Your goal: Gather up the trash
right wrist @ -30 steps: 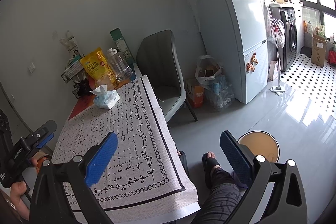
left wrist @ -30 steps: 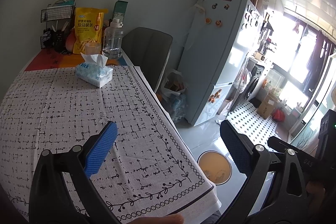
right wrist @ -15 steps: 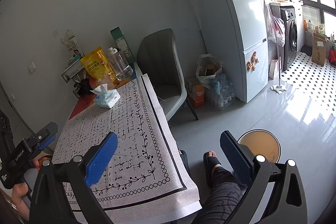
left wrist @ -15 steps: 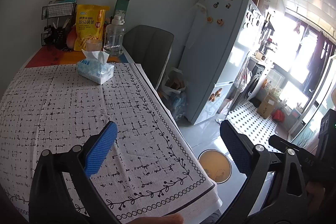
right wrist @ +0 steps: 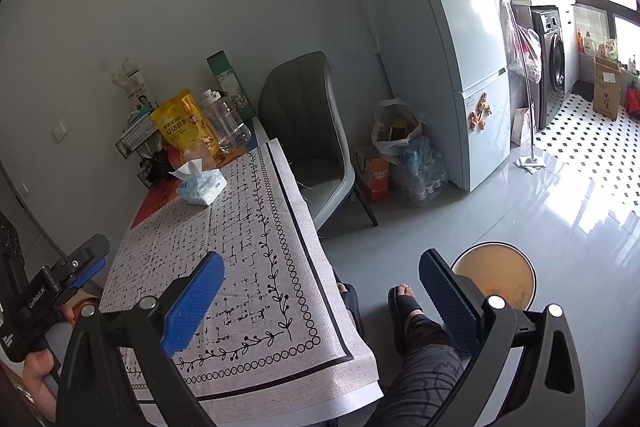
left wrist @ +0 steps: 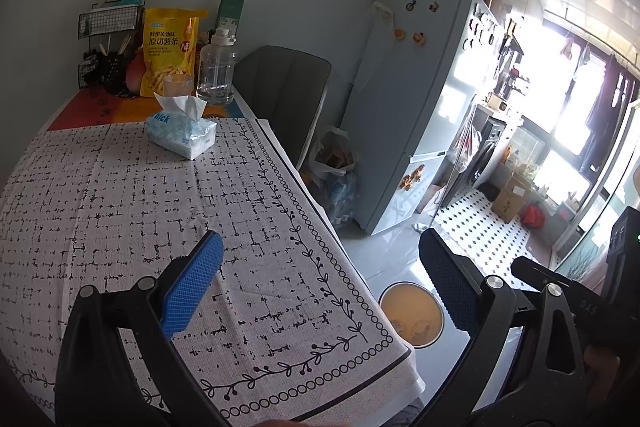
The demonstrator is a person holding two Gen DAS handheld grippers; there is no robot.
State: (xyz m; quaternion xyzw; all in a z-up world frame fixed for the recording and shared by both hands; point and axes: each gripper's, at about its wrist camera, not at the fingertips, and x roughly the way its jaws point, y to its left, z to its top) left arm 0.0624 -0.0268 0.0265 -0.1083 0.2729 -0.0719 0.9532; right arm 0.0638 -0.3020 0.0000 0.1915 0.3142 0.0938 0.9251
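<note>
My left gripper [left wrist: 320,287] is open over the near end of the table's patterned cloth [left wrist: 120,207], with nothing between its blue pads [left wrist: 192,291]. My right gripper [right wrist: 320,299] is open too and hangs past the table's right edge, above the floor. A round bin [right wrist: 500,275] with a yellowish inside stands on the floor just right of the table; the same bin [left wrist: 412,315] shows below the table corner in the left wrist view. No loose scrap shows on the cloth. The left gripper's body [right wrist: 60,279] appears at the far left, held by a hand.
A blue tissue pack [left wrist: 180,133], a yellow snack bag [left wrist: 170,51], a clear bottle [left wrist: 216,67] and a wire rack [left wrist: 108,23] sit at the table's far end. A grey chair [right wrist: 312,131] and pale fridge [right wrist: 452,67] stand to the right. The person's sandalled feet [right wrist: 404,303] are beside the bin.
Almost nothing: the left wrist view has drifted slightly, and both grippers stay open and hold nothing.
</note>
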